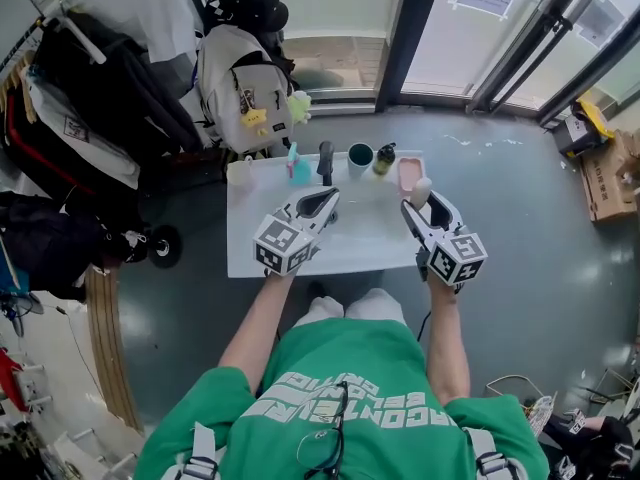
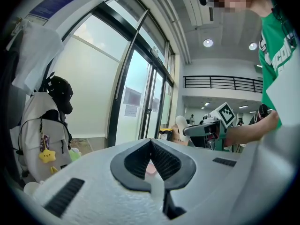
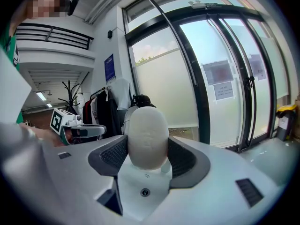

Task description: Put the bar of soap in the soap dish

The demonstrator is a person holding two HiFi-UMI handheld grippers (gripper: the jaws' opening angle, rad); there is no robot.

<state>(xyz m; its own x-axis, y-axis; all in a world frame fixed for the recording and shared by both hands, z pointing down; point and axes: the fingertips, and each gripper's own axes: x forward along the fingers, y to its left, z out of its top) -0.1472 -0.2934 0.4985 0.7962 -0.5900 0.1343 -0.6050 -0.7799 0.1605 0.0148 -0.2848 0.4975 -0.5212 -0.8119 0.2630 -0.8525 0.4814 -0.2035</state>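
Along the far edge of the white counter stand one white cup, one blue holder, one dark green mug, one olive bottle and one pink soap dish. The right gripper pinches the single white bar of soap in its fingers, held up just before the dish. The left gripper has its fingers pressed together, empty.

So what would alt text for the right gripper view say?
The right gripper clamps an oval white bar of soap between its dark ribbed jaws, in front of tall glass doors. The left gripper shows at far left.
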